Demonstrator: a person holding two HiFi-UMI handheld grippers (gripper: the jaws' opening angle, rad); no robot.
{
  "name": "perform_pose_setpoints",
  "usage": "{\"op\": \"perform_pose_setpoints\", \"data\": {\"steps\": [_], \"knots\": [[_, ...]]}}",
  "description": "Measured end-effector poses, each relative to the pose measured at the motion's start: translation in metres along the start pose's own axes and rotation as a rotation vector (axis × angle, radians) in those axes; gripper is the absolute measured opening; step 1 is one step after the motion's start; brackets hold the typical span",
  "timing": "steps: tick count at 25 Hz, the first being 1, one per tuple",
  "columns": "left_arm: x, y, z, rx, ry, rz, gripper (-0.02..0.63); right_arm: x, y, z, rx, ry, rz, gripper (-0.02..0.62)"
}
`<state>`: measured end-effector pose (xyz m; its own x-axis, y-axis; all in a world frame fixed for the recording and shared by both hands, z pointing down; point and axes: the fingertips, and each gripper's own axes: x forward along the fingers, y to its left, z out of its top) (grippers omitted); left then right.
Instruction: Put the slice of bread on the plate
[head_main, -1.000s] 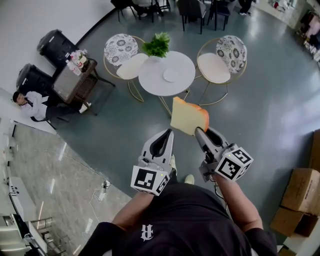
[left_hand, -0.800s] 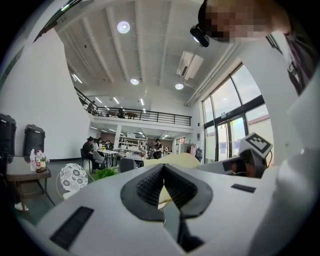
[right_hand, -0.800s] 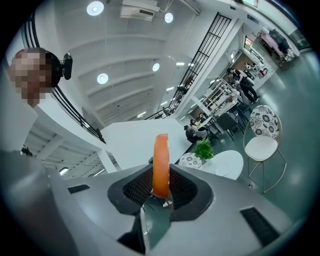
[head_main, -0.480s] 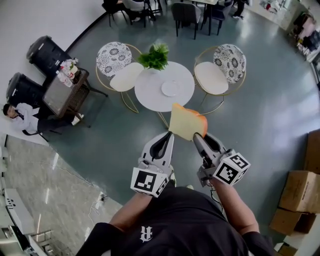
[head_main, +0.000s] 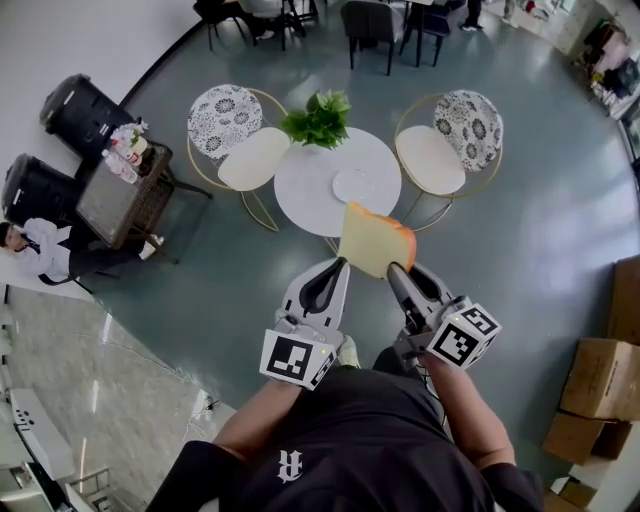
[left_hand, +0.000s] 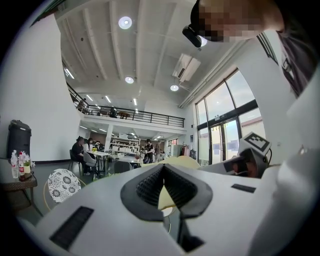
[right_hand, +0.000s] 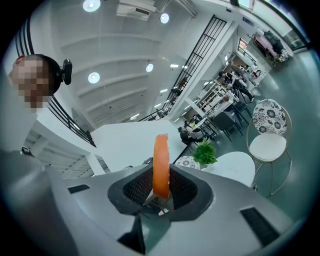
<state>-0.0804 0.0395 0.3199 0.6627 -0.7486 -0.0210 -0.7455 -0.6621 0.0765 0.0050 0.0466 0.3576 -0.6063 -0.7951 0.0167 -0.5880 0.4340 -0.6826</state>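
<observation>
Now | right gripper (head_main: 394, 270) clamps bread slice (head_main: 372, 240) upright, pointing forward | left gripper (head_main: 338, 265) closed, empty

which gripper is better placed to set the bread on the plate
Right. The right gripper grips the slice of bread upright, and the plate on the round table lies ahead. The left gripper is shut and empty.

left gripper (head_main: 337, 266): level, out ahead of torso, jaws together, nothing between | right gripper (head_main: 396, 270): level, just beside left, jaws clamped on lower edge of bread (head_main: 375, 240), held upright | forearms: both reaching forward, near parallel
</observation>
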Motion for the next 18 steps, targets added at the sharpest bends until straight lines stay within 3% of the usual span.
{"op": "perform_pose_setpoints", "data": {"steps": [11,18], "knots": [[0.04,0.041,-0.019,-0.013,0.024,0.007,0.008,0.052,-0.036,0.002,0.032,0.055,-0.002,0.091],[0.098,0.073,-0.022,-0.008,0.015,0.036,0.008,0.099,-0.078,0.026,0.049,0.116,0.034,0.091]]}}
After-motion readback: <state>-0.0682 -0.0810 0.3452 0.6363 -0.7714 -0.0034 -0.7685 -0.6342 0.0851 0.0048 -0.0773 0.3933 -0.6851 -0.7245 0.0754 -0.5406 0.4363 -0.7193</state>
